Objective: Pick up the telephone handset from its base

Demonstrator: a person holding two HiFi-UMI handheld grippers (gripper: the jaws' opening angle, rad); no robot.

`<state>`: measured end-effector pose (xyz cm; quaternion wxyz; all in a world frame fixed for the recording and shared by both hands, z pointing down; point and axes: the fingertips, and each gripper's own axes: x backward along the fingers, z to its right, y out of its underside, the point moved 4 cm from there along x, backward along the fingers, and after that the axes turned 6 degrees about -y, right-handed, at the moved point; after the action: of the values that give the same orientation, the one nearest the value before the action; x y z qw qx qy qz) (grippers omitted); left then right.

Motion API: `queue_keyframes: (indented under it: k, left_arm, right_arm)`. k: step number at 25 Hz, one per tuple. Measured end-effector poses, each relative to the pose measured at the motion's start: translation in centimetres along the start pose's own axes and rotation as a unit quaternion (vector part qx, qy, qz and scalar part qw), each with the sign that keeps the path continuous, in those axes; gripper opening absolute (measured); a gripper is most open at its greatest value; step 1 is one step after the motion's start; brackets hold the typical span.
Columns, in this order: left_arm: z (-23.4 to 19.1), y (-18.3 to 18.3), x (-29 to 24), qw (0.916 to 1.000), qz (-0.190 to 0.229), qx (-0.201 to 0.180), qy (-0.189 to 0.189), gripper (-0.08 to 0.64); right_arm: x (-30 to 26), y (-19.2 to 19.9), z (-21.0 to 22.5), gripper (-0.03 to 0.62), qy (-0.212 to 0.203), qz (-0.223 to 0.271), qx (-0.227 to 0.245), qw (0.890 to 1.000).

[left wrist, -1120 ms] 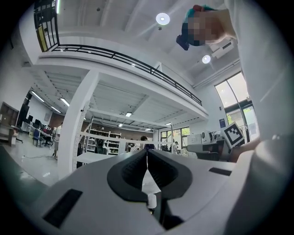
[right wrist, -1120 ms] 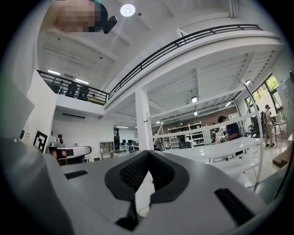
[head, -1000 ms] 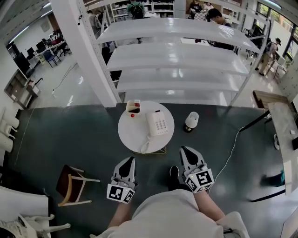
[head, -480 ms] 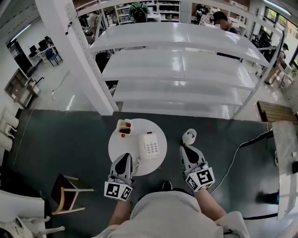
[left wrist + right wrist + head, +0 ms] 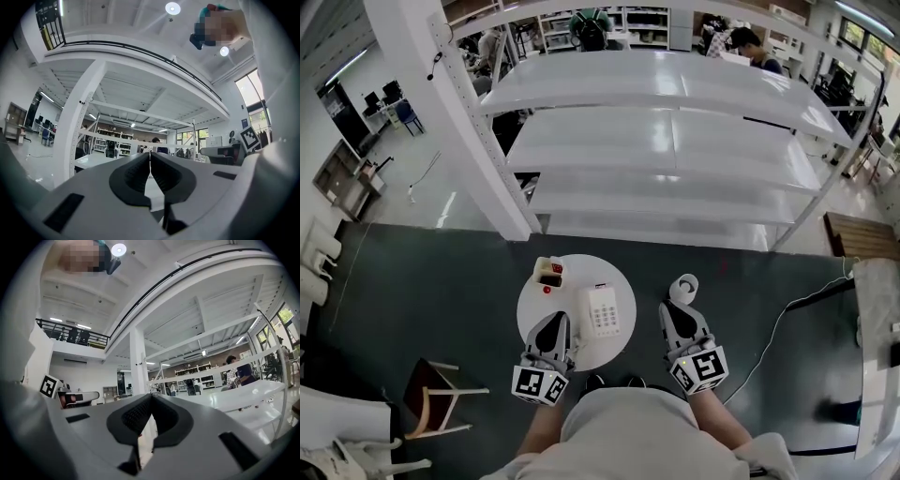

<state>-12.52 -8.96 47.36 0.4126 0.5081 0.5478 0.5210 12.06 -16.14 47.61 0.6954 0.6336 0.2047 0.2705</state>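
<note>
Head view puts the telephone (image 5: 605, 312) just right of centre on the round worktop (image 5: 539, 309); its handset (image 5: 592, 314) appears to rest on the base's left side. Your left gripper (image 5: 553, 321) hovers over the 7 o'clock rim and your right gripper (image 5: 672, 309) sits off the worktop at 3 o'clock. Both are closed and empty. Open one before reaching, take the handset mid-length, and lift straight up. Mind the small box (image 5: 550, 272) at 11 o'clock. The worktop's 9 o'clock side is bare.
</note>
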Motion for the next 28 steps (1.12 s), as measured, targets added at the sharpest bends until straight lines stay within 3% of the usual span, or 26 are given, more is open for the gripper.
queue_keyframes:
  k: [8,14,22,28]
  left_arm:
    - [-2.4,-0.8,-2.6,0.9997,-0.016,-0.013,0.012,0.021]
    - [-4.2,-0.7,-3.3,0.9993,-0.022,-0.018,0.024,0.021]
    - [-5.2,0.8,-4.0,0.9982,-0.044,-0.008,0.040,0.021]
    - [-5.6,3.7,-4.3,0.9955,-0.086,-0.001,0.040,0.021]
  right_arm:
    - [-2.0,-0.6,-0.1,0.008,0.010,0.023,-0.027,0.999]
    - [-3.3,-0.3,-0.4,0.008,0.027,0.022,-0.020,0.999]
    - [-4.6,0.6,-0.5,0.008,0.032,0.004,-0.012,0.999]
    - [-5.4,0.9,-0.8,0.008,0.026,-0.010,-0.006,1.000]
